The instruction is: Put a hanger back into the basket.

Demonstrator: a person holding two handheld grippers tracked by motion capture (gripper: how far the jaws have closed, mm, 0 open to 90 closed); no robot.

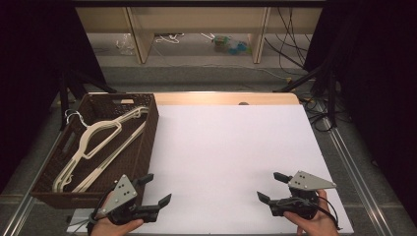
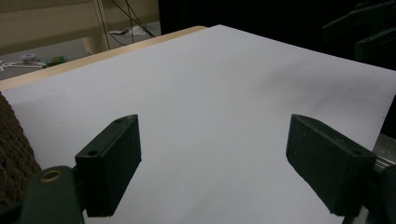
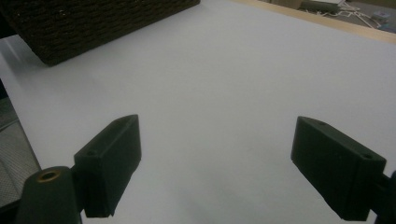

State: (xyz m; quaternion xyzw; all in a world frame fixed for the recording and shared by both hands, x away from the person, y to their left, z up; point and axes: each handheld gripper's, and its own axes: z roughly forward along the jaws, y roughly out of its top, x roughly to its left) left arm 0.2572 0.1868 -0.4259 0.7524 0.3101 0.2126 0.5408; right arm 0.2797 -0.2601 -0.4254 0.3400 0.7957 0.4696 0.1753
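Holding both claws low at the near edge of the white bench (image 1: 226, 147), I've got nothing gripped. Left claw (image 1: 156, 189) jaws spread wide, empty, just beside the brown woven basket (image 1: 147, 142). Right claw (image 1: 270, 187) also wide open, empty, well apart from it. Cream hangers (image 1: 98, 142) lie stacked inside the basket. I judge them light, stiff, slick plastic; thin bars likely slip, so I'd pinch near the shoulder or neck below the wire hook (image 1: 74, 117).

Left gripper (image 1: 156, 189) at lower left and right gripper (image 1: 269, 186) at lower right, each hand-held, jaws spread wide, empty.
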